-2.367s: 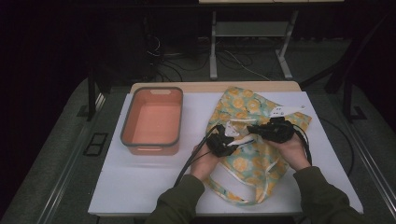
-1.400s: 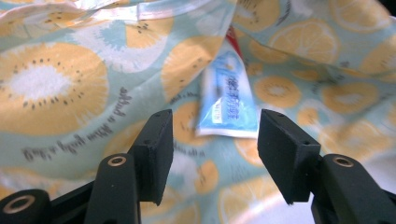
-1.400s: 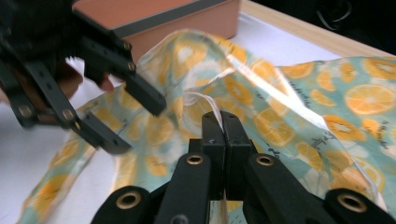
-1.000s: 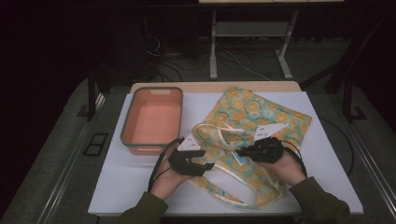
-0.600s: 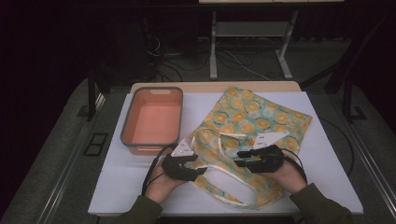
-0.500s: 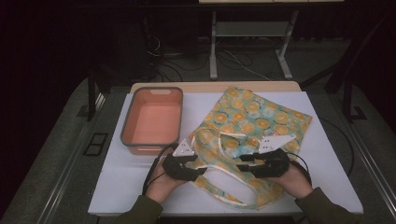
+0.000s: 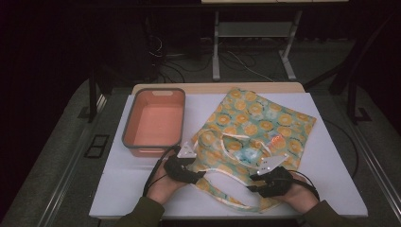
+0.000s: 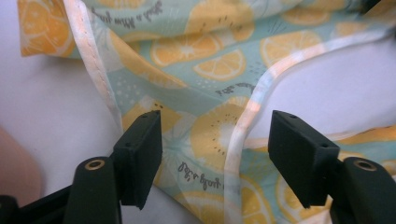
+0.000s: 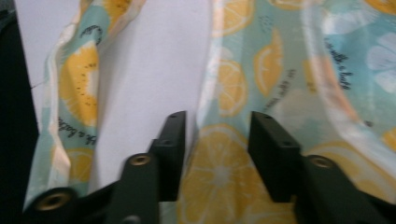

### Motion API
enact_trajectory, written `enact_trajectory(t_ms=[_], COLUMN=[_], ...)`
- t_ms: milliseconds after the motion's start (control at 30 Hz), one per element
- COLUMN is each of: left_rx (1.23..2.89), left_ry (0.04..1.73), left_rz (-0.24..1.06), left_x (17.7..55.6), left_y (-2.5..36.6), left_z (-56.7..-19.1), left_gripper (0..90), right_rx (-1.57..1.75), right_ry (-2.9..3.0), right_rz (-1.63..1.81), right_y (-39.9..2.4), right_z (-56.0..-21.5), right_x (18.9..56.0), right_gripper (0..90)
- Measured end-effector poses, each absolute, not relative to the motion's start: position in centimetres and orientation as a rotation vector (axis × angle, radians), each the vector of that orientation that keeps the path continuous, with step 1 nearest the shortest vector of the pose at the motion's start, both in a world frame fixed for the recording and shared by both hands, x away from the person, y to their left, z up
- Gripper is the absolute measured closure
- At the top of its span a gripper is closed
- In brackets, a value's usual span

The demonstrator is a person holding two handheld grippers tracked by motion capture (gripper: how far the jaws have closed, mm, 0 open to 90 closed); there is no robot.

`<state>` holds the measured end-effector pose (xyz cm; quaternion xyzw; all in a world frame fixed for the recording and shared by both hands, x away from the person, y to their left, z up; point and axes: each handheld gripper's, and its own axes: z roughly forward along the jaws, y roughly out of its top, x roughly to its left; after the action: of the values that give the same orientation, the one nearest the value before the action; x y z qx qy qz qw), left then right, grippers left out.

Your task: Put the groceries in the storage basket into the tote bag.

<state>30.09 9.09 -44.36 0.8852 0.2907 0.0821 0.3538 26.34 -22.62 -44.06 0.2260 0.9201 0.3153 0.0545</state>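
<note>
A tote bag printed with lemon slices on pale teal lies spread flat on the white table, its white handles looping toward the near edge. My left gripper rests low at the bag's near left corner. In the left gripper view it stands open over the fabric, with a white handle strap running between the jaws. My right gripper sits at the bag's near right part. Its jaws have just come apart and then narrowed a little, and the bag's edge lies loose between them.
An empty orange bin with a grey rim stands on the table left of the bag. The person's hands and sleeves come in over the near table edge. Beyond the table are a dark floor, cables and a metal stand.
Both grippers have drawn back toward the near edge, and the bag has gone from bunched to spread flat. The right gripper dropped lower and nearer and its jaws parted.
</note>
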Motion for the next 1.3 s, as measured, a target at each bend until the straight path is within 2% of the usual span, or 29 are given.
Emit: enact_trajectory(t_ms=[267,400,467,500,567,600,667,733,867,967,1200,1300], left_rx=[2.287,2.287,2.288,2.288,2.273,2.254,2.229,2.217,2.206,2.226,2.263,2.247], left_ry=[0.768,0.763,0.758,0.759,0.758,0.764,0.784,0.782,0.757,0.745,0.734,0.726], left_rz=[0.258,0.259,0.253,0.262,0.276,0.288,0.309,0.306,0.295,0.303,0.276,0.253], left_x=[30.5,30.7,30.8,30.8,30.7,30.6,30.4,30.3,29.9,29.9,30.5,30.5], left_y=[9.2,9.1,9.1,9.0,9.1,9.2,9.4,9.5,9.4,9.0,7.8,7.3], left_z=[-44.5,-44.5,-44.5,-44.4,-44.2,-44.0,-43.7,-43.5,-43.3,-43.5,-44.3,-44.2], left_gripper=[58.1,73.4,84.0,86.9,87.2,83.1,64.9,53.0,35.6,30.8,29.5,22.5], right_rx=[0.671,0.673,0.679,0.679,0.685,0.69,0.696,0.705,0.733,0.753,0.742,0.74], right_ry=[2.766,2.765,2.763,2.758,2.751,2.745,2.734,2.714,2.669,2.646,2.617,2.606], right_rz=[0.932,0.93,0.94,0.944,0.951,0.957,0.976,0.996,1.043,1.074,1.105,1.117], right_y=[-22.8,-23.0,-23.1,-23.2,-23.3,-23.4,-23.6,-23.9,-24.9,-25.4,-25.6,-25.7], right_z=[-44.1,-44.0,-43.9,-43.9,-43.7,-43.6,-43.3,-42.9,-42.2,-41.9,-41.4,-41.2], right_x=[26.6,26.8,26.8,26.9,26.9,26.9,26.9,27.0,27.4,27.6,27.6,27.6], right_gripper=[88.0,89.7,89.8,89.7,89.8,89.8,90.0,90.0,90.0,90.0,90.0,90.0])
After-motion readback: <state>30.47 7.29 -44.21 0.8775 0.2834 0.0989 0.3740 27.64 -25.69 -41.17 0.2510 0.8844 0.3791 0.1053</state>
